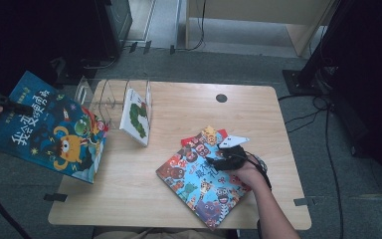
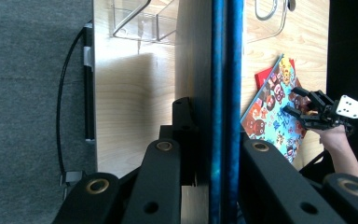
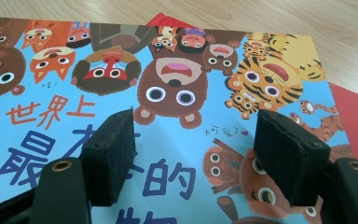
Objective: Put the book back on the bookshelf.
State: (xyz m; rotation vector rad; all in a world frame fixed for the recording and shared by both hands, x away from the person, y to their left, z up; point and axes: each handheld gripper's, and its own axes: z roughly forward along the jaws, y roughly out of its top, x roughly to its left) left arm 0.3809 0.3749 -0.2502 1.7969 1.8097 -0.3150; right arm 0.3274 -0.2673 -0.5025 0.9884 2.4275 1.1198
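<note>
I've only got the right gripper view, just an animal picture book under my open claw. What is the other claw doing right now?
Observer: The left claw is clamped on the edge of a blue book, holding it in the air mostly beyond the left edge of the table.
Operator: Is there anywhere on the table that book could go?
Observer: A clear rack stands at the back left of the table, with a white book upright at its right end; the slots to the left of it look free.
</note>
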